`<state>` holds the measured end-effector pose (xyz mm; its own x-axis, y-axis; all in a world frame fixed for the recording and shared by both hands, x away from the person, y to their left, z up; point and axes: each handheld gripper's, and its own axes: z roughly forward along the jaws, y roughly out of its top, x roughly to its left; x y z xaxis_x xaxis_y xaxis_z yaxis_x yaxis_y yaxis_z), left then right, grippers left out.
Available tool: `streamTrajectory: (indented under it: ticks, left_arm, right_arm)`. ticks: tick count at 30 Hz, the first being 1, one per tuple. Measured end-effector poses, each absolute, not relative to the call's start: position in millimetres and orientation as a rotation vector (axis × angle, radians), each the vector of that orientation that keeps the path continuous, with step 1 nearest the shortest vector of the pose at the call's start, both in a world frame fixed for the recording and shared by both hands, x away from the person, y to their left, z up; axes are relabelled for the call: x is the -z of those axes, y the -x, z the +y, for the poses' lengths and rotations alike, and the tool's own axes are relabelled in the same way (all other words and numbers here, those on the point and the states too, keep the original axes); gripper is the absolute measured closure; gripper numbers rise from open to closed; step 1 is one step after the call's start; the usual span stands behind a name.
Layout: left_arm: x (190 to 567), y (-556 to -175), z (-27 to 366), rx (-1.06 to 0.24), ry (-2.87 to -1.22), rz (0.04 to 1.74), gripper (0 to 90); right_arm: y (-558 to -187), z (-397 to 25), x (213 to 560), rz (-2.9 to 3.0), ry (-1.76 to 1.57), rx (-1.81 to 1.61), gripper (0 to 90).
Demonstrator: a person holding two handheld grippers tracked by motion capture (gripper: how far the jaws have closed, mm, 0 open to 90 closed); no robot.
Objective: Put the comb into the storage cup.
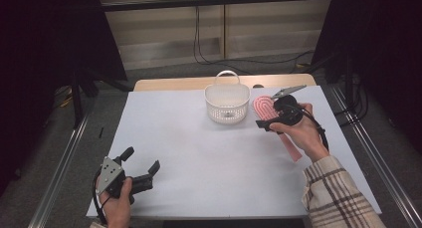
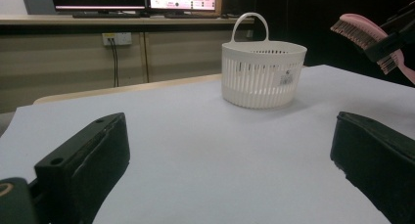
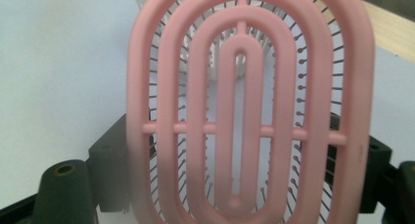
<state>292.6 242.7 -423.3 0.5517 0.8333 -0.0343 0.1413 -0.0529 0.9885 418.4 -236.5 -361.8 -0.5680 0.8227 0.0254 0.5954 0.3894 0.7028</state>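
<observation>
The right tongs (image 1: 266, 122) clamp a pink hairbrush (image 1: 265, 108), lifted just beside the white basket (image 1: 227, 104); the left tongs (image 1: 142, 165) rest open at the surface's (image 1: 199, 153) near-left corner.

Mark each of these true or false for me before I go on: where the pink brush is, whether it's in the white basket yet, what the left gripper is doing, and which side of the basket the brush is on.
1. The right gripper is shut on the pink hairbrush. True.
2. The hairbrush already lies inside the white basket. False: it is held in the air beside the basket, on its right in the high view.
3. The left gripper holds the basket's handle. False: its jaws stand open and empty over the white table sheet, near the front edge.
4. The basket stands upright. True.
</observation>
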Motion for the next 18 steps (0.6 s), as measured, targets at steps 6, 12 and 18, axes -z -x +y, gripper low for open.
streamTrajectory:
  ticks: [6,12,18]
  left_arm:
    - [423.4,-292.6,242.7,-0.695,-1.548,0.86,1.3]
    - [423.4,-292.5,242.6,-0.695,-1.547,0.859,1.3]
    - [423.4,-292.5,242.2,-0.688,-1.547,0.855,1.3]
  right_arm:
    - [-414.5,-234.8,361.6,2.259,-1.211,-1.026,20.2]
    - [-413.0,-234.9,358.5,2.206,-1.181,-1.084,20.2]
    - [-410.9,-236.5,354.5,2.165,-1.165,-1.128,20.1]
